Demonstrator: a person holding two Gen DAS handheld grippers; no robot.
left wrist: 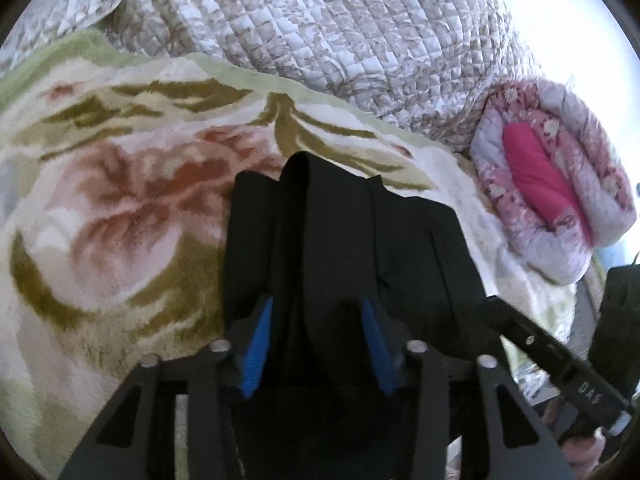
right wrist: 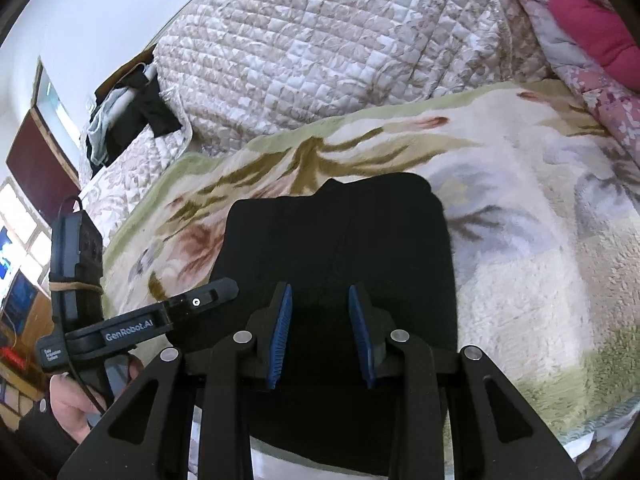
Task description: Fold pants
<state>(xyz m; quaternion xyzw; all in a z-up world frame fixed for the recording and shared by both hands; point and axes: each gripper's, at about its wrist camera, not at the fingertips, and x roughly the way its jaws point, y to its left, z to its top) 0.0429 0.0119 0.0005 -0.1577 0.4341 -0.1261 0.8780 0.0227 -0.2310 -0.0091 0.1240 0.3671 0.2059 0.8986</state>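
Observation:
The black pants (left wrist: pixel 344 224) lie folded into a compact stack on the floral fleece blanket (left wrist: pixel 112 208). They also show in the right wrist view (right wrist: pixel 344 240). My left gripper (left wrist: pixel 318 312) hangs open just above the stack's near part, blue pads apart, with a raised fold of black cloth between them. My right gripper (right wrist: pixel 320 300) is open over the same stack, nothing held. The left gripper also shows at the left of the right wrist view (right wrist: pixel 192 304), and the right gripper at the right of the left wrist view (left wrist: pixel 560 364).
A quilted beige bedspread (left wrist: pixel 340 28) is heaped behind the blanket. A rolled pink floral duvet (left wrist: pixel 552 184) lies at the right. Dark clothes (right wrist: pixel 132 108) are piled on the far left of the bed. A window and wall stand behind.

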